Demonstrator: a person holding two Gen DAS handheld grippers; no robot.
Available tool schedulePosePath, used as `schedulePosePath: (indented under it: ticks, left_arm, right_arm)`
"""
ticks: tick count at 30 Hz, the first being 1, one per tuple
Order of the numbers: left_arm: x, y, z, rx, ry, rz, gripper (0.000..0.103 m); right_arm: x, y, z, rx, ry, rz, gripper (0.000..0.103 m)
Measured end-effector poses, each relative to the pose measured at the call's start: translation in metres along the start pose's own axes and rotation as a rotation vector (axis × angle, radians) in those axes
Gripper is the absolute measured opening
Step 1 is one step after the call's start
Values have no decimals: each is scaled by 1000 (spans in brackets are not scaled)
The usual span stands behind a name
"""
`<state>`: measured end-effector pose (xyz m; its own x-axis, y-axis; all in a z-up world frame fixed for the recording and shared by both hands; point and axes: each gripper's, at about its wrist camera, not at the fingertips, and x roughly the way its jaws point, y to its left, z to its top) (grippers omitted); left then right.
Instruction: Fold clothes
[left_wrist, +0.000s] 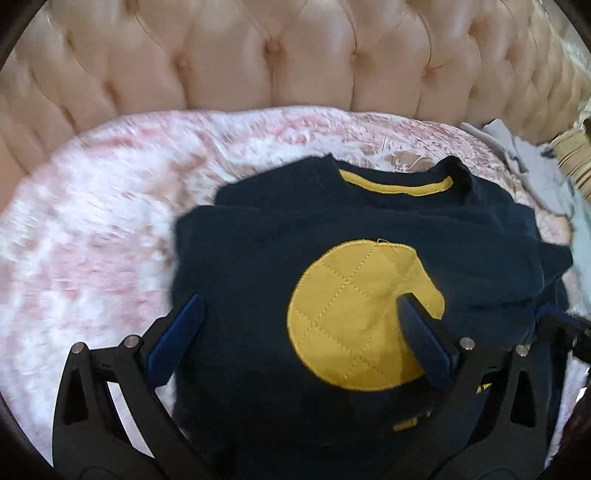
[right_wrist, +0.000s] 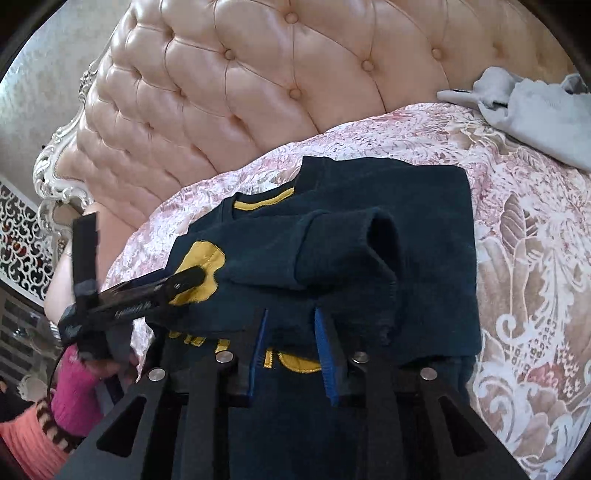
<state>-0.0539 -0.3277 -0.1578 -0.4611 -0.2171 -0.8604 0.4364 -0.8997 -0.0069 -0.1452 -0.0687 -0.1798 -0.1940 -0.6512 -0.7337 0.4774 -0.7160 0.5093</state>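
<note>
The folded sweater (left_wrist: 369, 229) lies on the bedspread (left_wrist: 92, 221), its collar toward the headboard (left_wrist: 258, 55) behind it. Another garment (right_wrist: 535, 114) lies on the bedspread well apart to the sweater's right, near the headboard.

Bed with pink-and-white floral patterned bedspread (right_wrist: 517, 221), tufted peach leather headboard (right_wrist: 258, 81). Directly on it: folded navy sweater with yellow quilted patch (left_wrist: 369, 236); crumpled grey garment (right_wrist: 535, 114) near headboard.

Both wrist cameras look steeply down, close over one navy sweater (left_wrist: 332, 229).
</note>
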Motion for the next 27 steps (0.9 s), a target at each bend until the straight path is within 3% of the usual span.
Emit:
schedulePosePath:
  ticks: [3,4,5,6,9,13,15,18,20,23,25,27]
  left_arm:
    - [-33,-20,-11,66,-99,93,103]
    - [-35,-21,-11,70,-96,73,103]
    - [-30,-23,-8,79,-80,39,103]
    - [-24,-24,-4,89,-63,3,103]
    - [-11,-32,7,131,-79,-6,103]
    - [20,2,10,20,6,-59,103]
    - [36,37,2,-155,88,-229,103]
    - [21,44,-7,-176,97,-277,103]
    - [0,39,-16,-138,67,-266,103]
    - [-49,47,-33,-147,-90,-222,103]
    - [-73,65,-51,-217,-154,-197,103]
    - [-83,85,-68,-276,-177,-170,103]
  right_arm:
    - [0,-12,0,51,-20,23,16]
    - [1,-18,-1,78,-29,33,12]
    - [1,-25,-2,107,-38,48,0]
    - [1,-34,-4,148,-48,78,0]
    - [0,-49,-10,235,-71,152,0]
    - [1,-36,-3,168,-53,88,0]
    - [2,-37,-2,164,-48,102,0]
    - [3,-37,-2,162,-54,121,0]
    - [2,-37,-1,161,-53,118,0]
    - [1,-32,3,163,-34,105,4]
    - [-5,-19,8,146,-28,60,6]
    - [-18,10,18,16,-44,-15,27]
